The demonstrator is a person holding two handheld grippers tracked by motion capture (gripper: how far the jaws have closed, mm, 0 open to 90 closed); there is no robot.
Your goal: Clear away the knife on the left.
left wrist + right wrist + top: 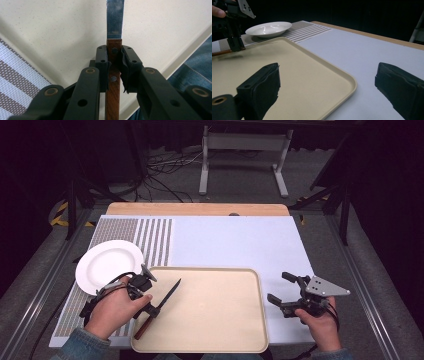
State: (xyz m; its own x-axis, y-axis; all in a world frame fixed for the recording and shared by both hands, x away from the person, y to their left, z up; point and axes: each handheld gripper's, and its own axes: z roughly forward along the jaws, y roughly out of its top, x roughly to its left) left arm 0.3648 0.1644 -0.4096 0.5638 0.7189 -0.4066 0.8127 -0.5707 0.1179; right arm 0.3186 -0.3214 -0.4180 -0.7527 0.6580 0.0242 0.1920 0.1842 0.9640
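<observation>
Wood and steel make up the knife point(159, 304): a stiff, light thing with a brown handle and a dark blade, lying over the front-left corner of the beige tray point(220, 330) near the table's front edge. The handle is the safe hold, and the left gripper point(115, 65) has its fingers point(102, 65) clenched on it just behind the blade; I judge the riveted wood gives decent friction. A white plate point(109, 265), breakable, sits by the table's left edge on a striped mat point(156, 240). The pale table point(240, 240) is smooth. At the front-right corner the right gripper point(279, 289) hovers with fingers released. The room behind is dark.
</observation>
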